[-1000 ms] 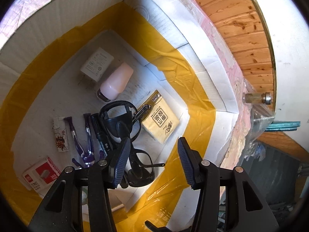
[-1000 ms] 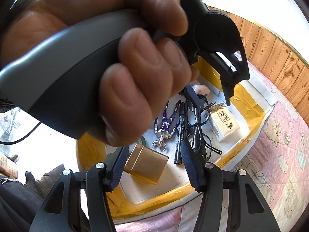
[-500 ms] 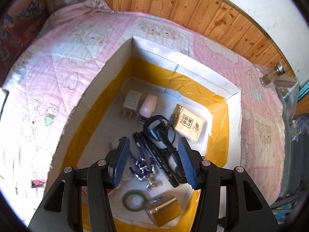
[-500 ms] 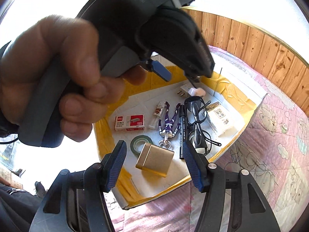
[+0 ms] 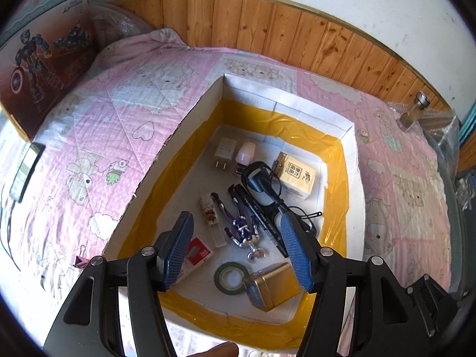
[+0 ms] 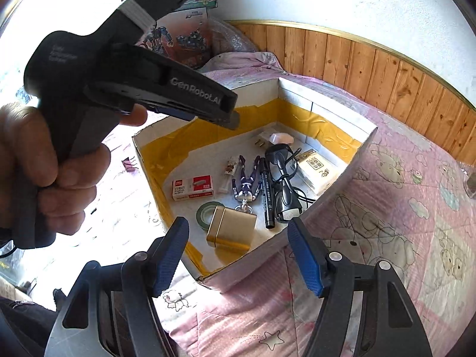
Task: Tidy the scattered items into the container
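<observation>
Left wrist view: your left gripper [image 5: 236,248] hangs above the near end of the white cardboard box with yellow-taped inner walls [image 5: 351,160], tilted steeply down; its jaws are opening, nothing between the blue pads. Right wrist view: your right gripper [image 6: 238,248] sits over the box's near corner, above the pink quilted bedspread [image 6: 386,238], jaws also opening and empty. Contents already in the box: gold metal tin [image 5: 272,285], green tape roll [image 5: 230,276], red-and-white staple box [image 6: 192,189], purple figure keychain [image 5: 242,232], black marker pen [image 6: 267,195], black-framed glasses [image 5: 264,184], cream tissue packet [image 5: 297,175], white plug adapter [image 5: 223,154], pale pink capped bottle [image 5: 245,156]. The marker and the glasses lie with long axes running from the near wall toward the far wall, roughly in line with both grippers' pointing direction. One stray is visible on the bedspread: a small pink binder clip [image 5: 81,260], just outside the box's left wall, lying to the left of your left gripper, near its left finger. Judgement: the task looks nearly finished; if the clip counts, your left hand is the nearer one and would need to swing left and down past the wall. Your left hand [image 6: 44,160] grips its handle in the right wrist view, wrist raised above the box's left side. A small glass bottle [image 5: 412,113] stands far right against the wooden panelling; I cannot tell whether it belongs to the task.
</observation>
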The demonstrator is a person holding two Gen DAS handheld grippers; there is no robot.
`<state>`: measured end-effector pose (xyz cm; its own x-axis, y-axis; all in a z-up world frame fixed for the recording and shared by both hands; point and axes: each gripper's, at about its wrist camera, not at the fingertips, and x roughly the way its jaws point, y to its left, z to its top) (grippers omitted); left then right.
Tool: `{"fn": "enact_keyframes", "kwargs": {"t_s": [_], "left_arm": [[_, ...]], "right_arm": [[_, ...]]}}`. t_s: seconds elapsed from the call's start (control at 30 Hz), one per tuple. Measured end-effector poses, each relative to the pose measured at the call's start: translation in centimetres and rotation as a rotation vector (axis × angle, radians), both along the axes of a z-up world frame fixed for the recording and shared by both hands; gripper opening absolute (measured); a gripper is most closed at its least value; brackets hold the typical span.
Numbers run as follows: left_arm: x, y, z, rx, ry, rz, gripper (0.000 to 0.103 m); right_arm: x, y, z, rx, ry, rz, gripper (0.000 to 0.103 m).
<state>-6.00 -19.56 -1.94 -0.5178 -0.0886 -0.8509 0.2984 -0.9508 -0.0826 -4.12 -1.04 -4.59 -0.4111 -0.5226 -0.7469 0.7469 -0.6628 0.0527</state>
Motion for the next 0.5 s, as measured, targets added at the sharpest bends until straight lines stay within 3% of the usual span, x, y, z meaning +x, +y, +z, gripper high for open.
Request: {"fn": "enact_keyframes", "kwargs": {"t_s": [0.5], "left_arm": [[5.4,1.2,1.5,-0.020,0.063,0.011,0.068]], "right_arm": [[0.4,-0.4,0.9,0.026,0.039,-0.070,0.073]]}}
